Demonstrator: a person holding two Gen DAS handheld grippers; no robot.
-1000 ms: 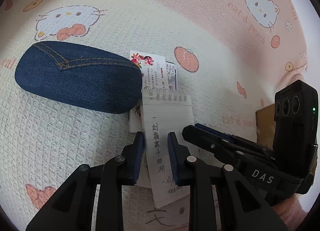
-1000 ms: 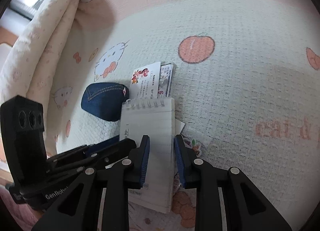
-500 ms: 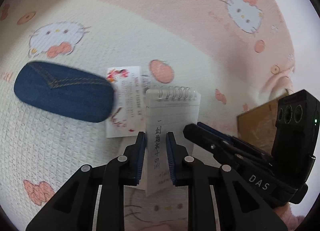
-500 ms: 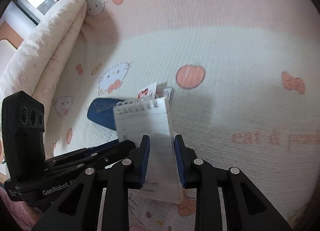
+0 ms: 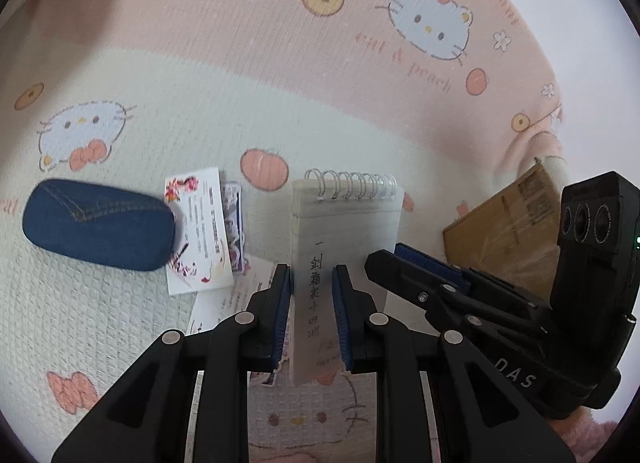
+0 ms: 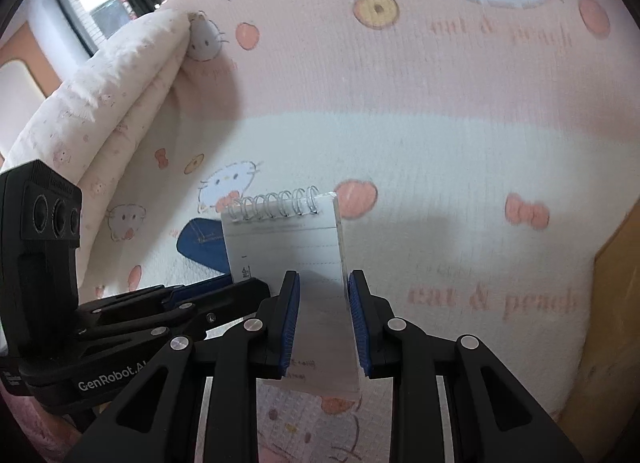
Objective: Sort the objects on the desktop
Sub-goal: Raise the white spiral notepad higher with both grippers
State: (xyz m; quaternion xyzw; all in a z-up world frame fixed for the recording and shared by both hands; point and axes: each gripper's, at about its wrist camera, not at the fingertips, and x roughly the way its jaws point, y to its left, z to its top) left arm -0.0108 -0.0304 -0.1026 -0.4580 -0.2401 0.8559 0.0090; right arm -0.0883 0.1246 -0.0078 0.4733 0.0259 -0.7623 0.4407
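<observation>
A small spiral notepad (image 5: pixel 348 223) with handwritten characters hangs in the air above the cat-print blanket (image 5: pixel 280 75). My left gripper (image 5: pixel 310 287) is shut on its left part. My right gripper (image 6: pixel 322 303) is shut on its right part, and the notepad (image 6: pixel 284 239) stands up between its blue pads. Each gripper shows in the other's view: the right gripper (image 5: pixel 420 275) and the left gripper (image 6: pixel 200 299). On the blanket lie a blue denim case (image 5: pixel 98 223) and several printed cards (image 5: pixel 200 231). The denim case (image 6: pixel 200 243) is partly hidden behind the notepad.
A brown cardboard box (image 5: pixel 508 235) stands at the right, also seen as the cardboard box (image 6: pixel 616 303) at the frame's edge. A folded quilt (image 6: pixel 100 103) lies along the far left. Loose paper slips (image 5: pixel 224 303) lie under where the notepad was.
Both grippers have risen with the notepad held between them; it has come off the blanket and the cards. The denim case and cards now look farther below and to the left.
</observation>
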